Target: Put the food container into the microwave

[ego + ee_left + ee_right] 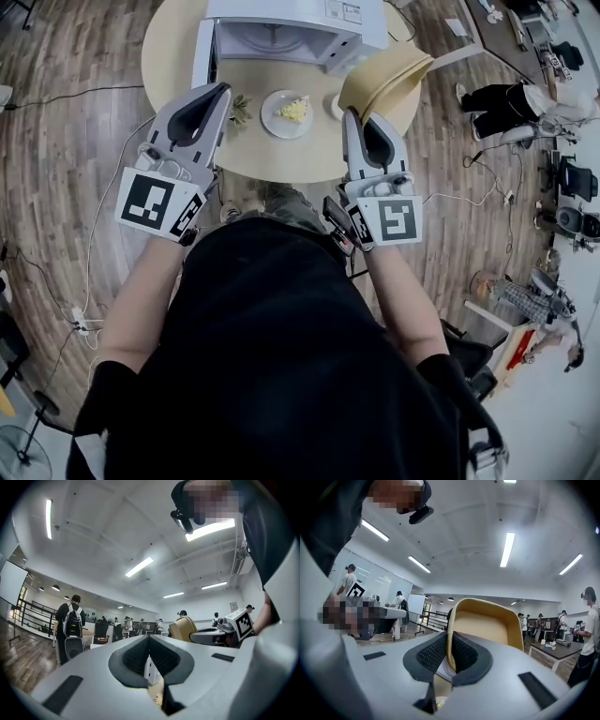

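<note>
In the head view a white round food container (286, 113) with a yellow piece of food in it sits on the round wooden table (281, 161), just in front of the white microwave (286, 26). The microwave's door (202, 58) stands open at its left. My left gripper (223, 90) hovers over the table's near left, jaws together with nothing in them, its tip left of the container. My right gripper (351, 112) is shut and empty, to the right of the container. In the gripper views the left gripper (149, 638) and the right gripper (449, 634) point slightly upward into the room.
A yellow chair (384, 80) (487, 620) stands against the table's right side, close to my right gripper. A small green sprig (240, 108) and a small white cup (335, 105) flank the container. Cables cross the wooden floor at left. People and desks stand far off.
</note>
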Action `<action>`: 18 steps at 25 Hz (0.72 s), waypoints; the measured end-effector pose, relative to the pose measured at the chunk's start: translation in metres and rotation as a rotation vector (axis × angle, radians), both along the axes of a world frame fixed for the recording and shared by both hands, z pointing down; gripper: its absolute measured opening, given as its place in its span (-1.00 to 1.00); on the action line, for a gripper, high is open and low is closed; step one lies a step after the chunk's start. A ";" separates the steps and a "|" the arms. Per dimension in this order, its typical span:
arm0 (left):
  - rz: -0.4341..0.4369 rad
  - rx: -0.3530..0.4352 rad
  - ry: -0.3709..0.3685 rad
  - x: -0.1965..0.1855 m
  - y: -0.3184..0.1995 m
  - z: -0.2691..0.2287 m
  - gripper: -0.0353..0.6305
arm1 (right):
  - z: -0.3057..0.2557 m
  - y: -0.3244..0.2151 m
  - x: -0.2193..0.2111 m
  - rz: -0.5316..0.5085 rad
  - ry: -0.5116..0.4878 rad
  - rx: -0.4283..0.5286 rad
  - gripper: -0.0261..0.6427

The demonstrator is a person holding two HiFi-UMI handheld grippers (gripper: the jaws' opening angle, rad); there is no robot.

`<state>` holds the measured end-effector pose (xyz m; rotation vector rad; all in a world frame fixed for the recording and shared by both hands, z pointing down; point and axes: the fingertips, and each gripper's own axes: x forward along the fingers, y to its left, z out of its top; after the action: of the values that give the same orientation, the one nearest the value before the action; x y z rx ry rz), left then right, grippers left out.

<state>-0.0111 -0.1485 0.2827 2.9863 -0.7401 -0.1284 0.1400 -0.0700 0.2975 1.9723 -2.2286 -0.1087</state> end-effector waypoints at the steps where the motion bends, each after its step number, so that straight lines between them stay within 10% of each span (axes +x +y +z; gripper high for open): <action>1: -0.005 -0.002 -0.004 0.001 -0.001 0.002 -0.83 | 0.001 -0.003 0.004 -0.004 0.004 -0.001 -0.80; 18: -0.090 -0.067 -0.063 0.017 -0.031 0.030 -0.83 | 0.025 -0.091 0.008 -0.213 0.087 -0.058 -0.80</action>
<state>0.0056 -0.1790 0.3127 2.9066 -0.8686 -0.0141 0.1479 -0.1610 0.3229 1.6642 -2.3504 -0.1506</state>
